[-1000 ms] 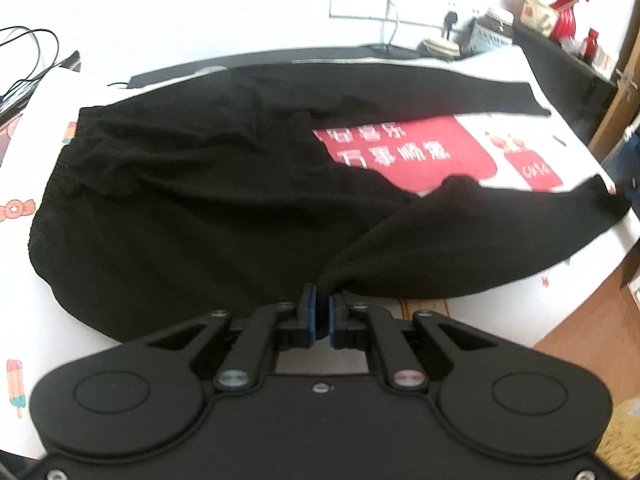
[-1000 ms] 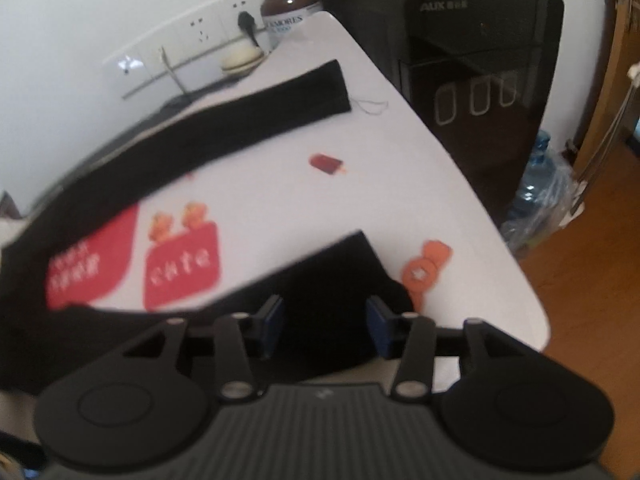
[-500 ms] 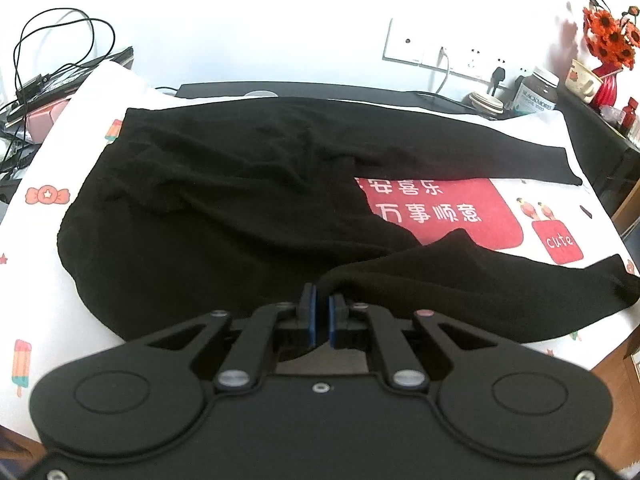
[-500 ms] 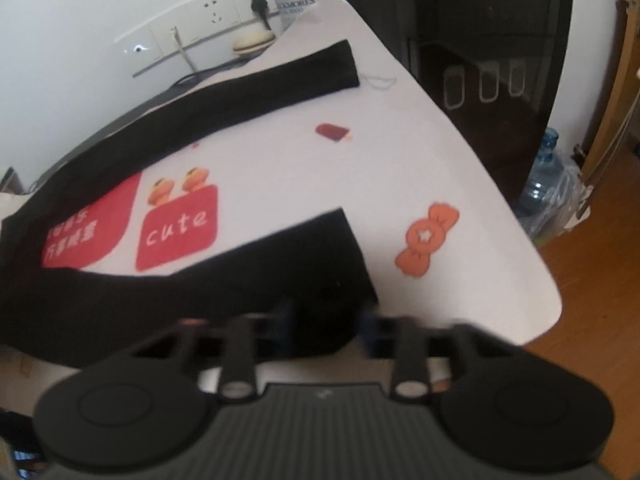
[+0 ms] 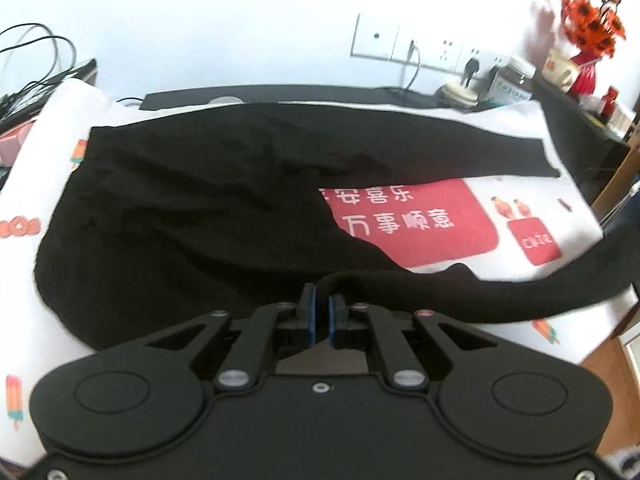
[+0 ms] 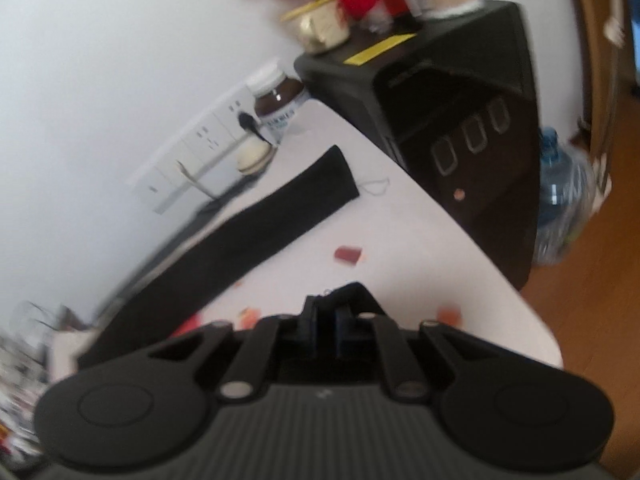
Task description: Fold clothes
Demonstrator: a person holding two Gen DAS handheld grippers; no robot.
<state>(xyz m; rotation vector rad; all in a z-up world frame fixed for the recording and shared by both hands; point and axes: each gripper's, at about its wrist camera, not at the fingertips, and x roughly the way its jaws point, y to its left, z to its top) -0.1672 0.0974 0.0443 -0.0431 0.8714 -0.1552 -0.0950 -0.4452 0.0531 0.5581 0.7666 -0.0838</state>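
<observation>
Black trousers (image 5: 192, 216) lie spread on a white printed table cover (image 5: 520, 184). The far leg (image 5: 460, 148) lies flat toward the right. My left gripper (image 5: 322, 308) is shut on the near leg close to the crotch. The near leg (image 5: 520, 288) rises off the table toward the right edge. In the right wrist view my right gripper (image 6: 326, 320) is shut on the cuff (image 6: 352, 296) of that near leg and holds it above the table. The far leg (image 6: 256, 224) lies flat beyond it.
A brown jar (image 6: 278, 100), wall sockets (image 5: 424, 46) and red flowers (image 5: 592, 36) stand at the back right. A black water dispenser (image 6: 460, 120) and a water bottle (image 6: 560, 200) stand past the table's right edge. Cables (image 5: 32, 64) lie at the far left.
My right gripper closed on the near leg's cuff and lifted it off the table. My left gripper stayed shut on the trousers and has moved back a little, the near leg now stretched between the grippers.
</observation>
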